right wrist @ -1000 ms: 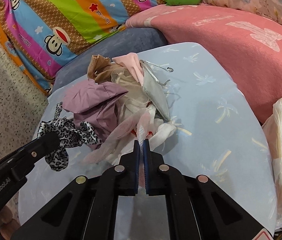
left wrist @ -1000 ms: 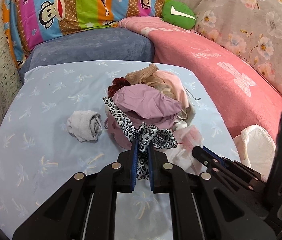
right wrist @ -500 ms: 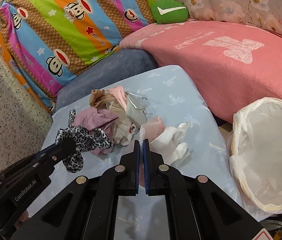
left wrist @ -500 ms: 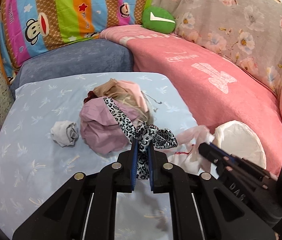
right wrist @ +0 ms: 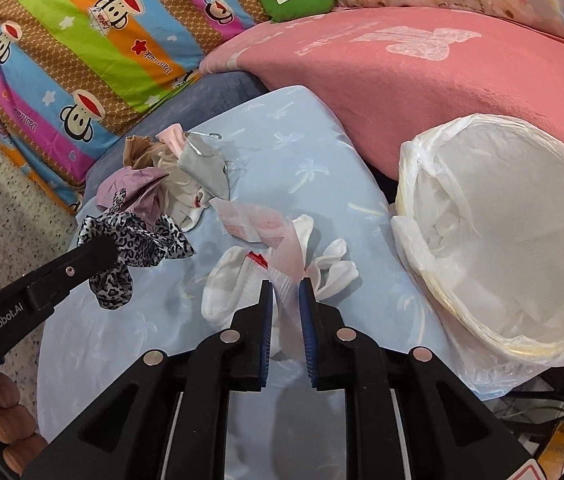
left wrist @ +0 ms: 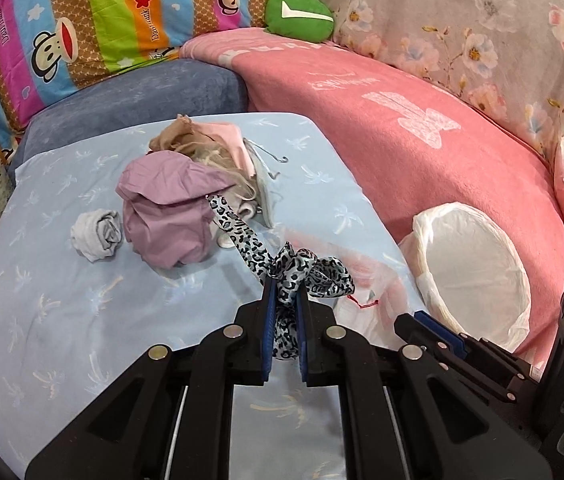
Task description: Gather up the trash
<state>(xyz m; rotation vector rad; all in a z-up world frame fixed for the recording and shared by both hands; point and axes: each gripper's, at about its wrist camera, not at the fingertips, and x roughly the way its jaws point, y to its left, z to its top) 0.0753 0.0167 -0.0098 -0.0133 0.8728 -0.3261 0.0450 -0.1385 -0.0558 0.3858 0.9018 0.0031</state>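
Clamped between the left gripper's [left wrist: 285, 304] blue pads is a leopard-print cloth [left wrist: 305, 270], bunched above the fingertips, with one strip stretched away toward eleven o'clock into the cloth pile [left wrist: 186, 196] on the pale blue table [left wrist: 62, 320]. The right gripper [right wrist: 285, 300] is seen with its jaws opening; a thin pinkish plastic bag [right wrist: 266, 232] lies between the pads, and whether it is still pressed cannot be told. White socks [right wrist: 238, 284] are spread just under that bag on the table. A rolled grey sock [left wrist: 98, 234] is found at nine o'clock of the pile, slightly apart from it. A white-lined trash bin [right wrist: 493, 236] is placed at two o'clock of the right gripper, beside the table edge and against a pink blanket [right wrist: 421, 64].
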